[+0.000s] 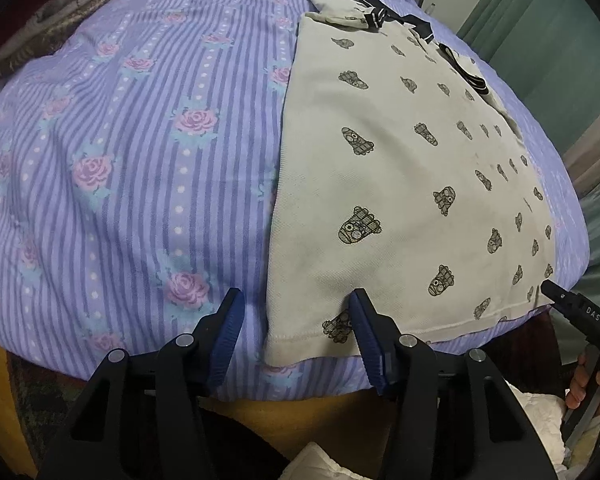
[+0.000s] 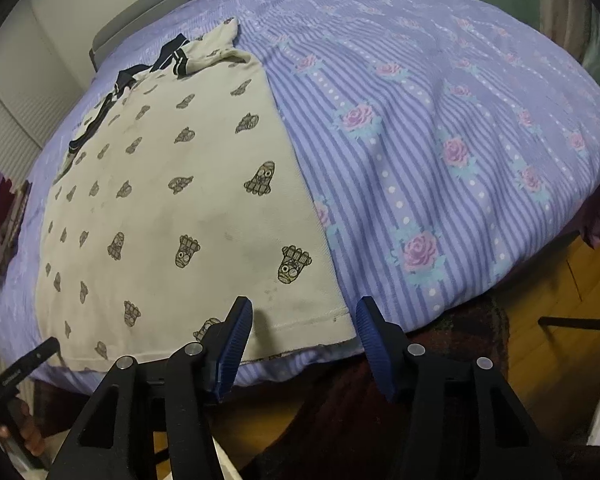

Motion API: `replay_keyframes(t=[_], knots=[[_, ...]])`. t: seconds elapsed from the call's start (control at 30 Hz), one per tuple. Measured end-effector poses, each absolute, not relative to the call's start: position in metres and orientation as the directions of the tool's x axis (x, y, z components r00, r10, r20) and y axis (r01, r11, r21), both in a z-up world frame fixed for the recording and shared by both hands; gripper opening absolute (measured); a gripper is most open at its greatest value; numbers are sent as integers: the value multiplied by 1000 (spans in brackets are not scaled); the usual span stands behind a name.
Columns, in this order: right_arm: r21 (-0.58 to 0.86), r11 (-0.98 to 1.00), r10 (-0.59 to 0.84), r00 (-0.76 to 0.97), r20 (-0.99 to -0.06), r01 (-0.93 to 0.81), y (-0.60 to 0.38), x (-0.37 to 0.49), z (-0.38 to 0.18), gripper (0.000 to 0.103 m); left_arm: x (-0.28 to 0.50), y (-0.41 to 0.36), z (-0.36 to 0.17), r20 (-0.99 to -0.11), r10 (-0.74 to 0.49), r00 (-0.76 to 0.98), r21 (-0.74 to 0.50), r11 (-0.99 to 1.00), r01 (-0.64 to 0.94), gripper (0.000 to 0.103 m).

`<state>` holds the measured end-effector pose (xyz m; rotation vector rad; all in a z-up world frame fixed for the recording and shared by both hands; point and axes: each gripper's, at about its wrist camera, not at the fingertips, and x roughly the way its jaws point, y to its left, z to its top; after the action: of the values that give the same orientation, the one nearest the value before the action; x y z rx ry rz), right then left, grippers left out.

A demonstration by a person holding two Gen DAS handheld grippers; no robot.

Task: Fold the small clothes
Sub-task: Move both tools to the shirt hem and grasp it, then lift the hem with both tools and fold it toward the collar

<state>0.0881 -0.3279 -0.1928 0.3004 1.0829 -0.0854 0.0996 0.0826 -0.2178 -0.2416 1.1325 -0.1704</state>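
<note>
We count one garment here: a small cream shirt (image 1: 404, 184) of pebbled knit cotton, printed all over with little grey cartoon faces, trimmed in navy at the collar (image 1: 420, 26) and the cuffs, lying flat and front-down-or-up we cannot tell, on the bed. Its hem runs along the near edge of the mattress, the collar pointing away from us. One bedspread (image 1: 140, 160) lies under it, a soft lilac cloth with darker stripes, rows of white dots and pink roses. We hold two grippers, each with two black arms tipped by ribbed blue pads. The left gripper (image 1: 296, 320) stands spread wide, grasping nothing; its right-hand pad rests at the shirt's hem, the near left corner of the shirt lying between the two pads. The right gripper (image 2: 306, 328) is likewise spread wide and empty, straddling the hem's other corner (image 2: 340, 316), one pad over the cloth, the other just off it above the bedspread. At the far left one stack of folded fabrics (image 1: 40, 20), dark red and brown, sits on the bed.
</note>
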Motion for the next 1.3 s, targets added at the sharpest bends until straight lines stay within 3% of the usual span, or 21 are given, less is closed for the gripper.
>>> replay_keyframes(t=[0.2,0.23,0.27,0.33,0.37,0.47,0.87,1.3], knots=[[245,938,118,442,-889,244,-333,94,-207,46,103,79,-221,-872,-276,404,-287,957,34,53],[250,936,120,441,-889,248,-333,94,-208,44,103,79,-221,-870,-284,403,-296,955,36,48],[252,935,121,442,-889,250,-333,94,-208,39,103,81,-221,-867,-294,403,-306,951,36,36],[246,938,116,444,-889,246,-333,92,-208,24,103,81,-220,-857,-329,397,-340,939,44,21],[246,939,117,451,-885,240,-332,91,-206,14,102,81,-219,-853,-343,393,-352,935,49,15],[242,942,103,488,-867,231,-331,87,-195,8,99,80,-210,-846,-341,410,-352,935,51,8],[355,913,120,696,-708,203,-341,63,-106,6,72,81,-109,-690,-330,644,-338,934,116,6],[453,880,155,811,-564,147,-341,82,-50,6,99,90,-46,-599,-281,750,-346,935,74,6]])
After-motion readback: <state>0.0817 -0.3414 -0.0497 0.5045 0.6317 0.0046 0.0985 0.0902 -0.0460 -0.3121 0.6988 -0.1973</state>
